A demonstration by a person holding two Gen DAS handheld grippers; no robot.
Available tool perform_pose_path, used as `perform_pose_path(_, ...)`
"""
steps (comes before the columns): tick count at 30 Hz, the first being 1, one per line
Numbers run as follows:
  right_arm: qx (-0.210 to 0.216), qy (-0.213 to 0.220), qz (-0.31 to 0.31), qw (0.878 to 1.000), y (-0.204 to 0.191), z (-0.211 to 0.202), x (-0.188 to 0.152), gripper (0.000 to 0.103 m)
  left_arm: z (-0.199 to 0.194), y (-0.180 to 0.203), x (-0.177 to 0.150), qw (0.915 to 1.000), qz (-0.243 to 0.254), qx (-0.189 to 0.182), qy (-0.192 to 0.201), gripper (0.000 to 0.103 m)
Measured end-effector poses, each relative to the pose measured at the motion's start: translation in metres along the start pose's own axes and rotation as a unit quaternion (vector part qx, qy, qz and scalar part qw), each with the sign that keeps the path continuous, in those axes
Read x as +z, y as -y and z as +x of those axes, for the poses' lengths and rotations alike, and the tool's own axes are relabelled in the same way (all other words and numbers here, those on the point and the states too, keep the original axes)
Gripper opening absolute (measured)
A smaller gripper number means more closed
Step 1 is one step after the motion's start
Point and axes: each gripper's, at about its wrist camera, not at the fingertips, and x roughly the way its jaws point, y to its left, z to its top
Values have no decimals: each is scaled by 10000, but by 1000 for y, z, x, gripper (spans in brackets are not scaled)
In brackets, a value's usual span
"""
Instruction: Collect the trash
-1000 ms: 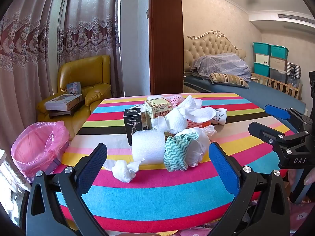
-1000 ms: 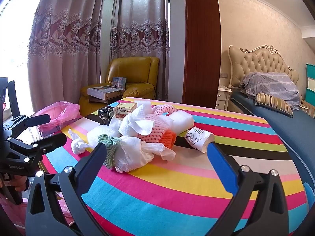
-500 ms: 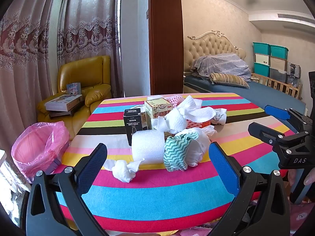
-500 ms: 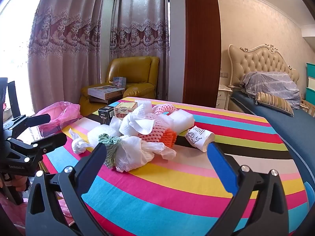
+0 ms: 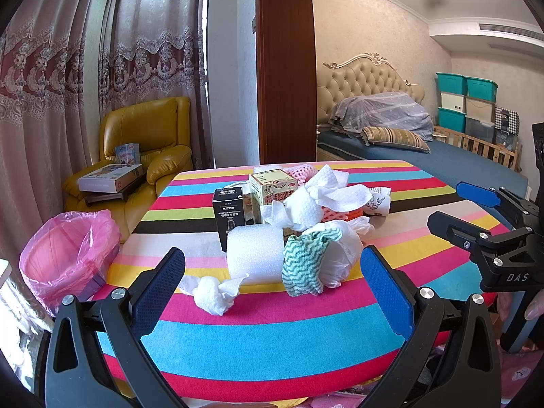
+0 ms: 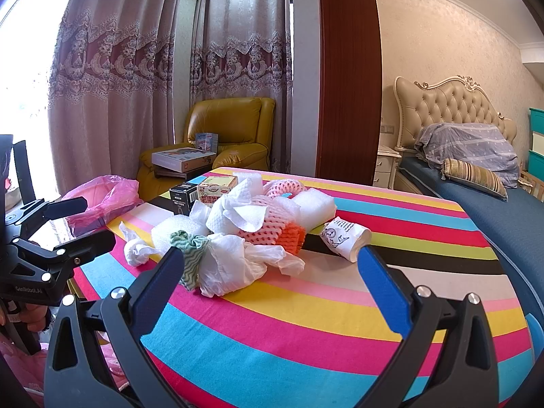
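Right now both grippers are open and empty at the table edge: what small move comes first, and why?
Probably ease the left gripper forward onto the crumpled white tissue. It lies nearest that gripper, apart from the pile's front edge, on the side toward the pink-lined bin, so the carry is short and nothing else gets disturbed.

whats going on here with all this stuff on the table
A person holds a gripper in each hand over a striped table piled with trash: crumpled tissues, foam, small boxes. The left gripper and right gripper both have open jaws and hold nothing. A pink-lined bin waits beside the table.
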Motion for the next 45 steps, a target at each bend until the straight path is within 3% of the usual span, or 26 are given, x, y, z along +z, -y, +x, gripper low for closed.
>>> perform_pose_path(20,-9,-74,-23,10000,-3,0,-3,99,6,-18,-9,9991,-312,-237,-144,97)
perform_pose_path(26,119,-326,4,9994,-3,10,-5,99,13,-22,-14,9986,-318,-185,-381,97)
perform_pose_path(33,426,-638,-110,9970,-13,33,-5,98,23,-53,-26,9959,-672,-72,-602,97)
perform_pose_path(39,546,-906,-80,9944,-19,58,-6,83,45,-68,-39,9946,-648,19,-809,96)
perform_pose_path(45,718,-1057,-292,9914,-30,71,-7,64,75,-65,-42,9936,-324,266,-1051,94)
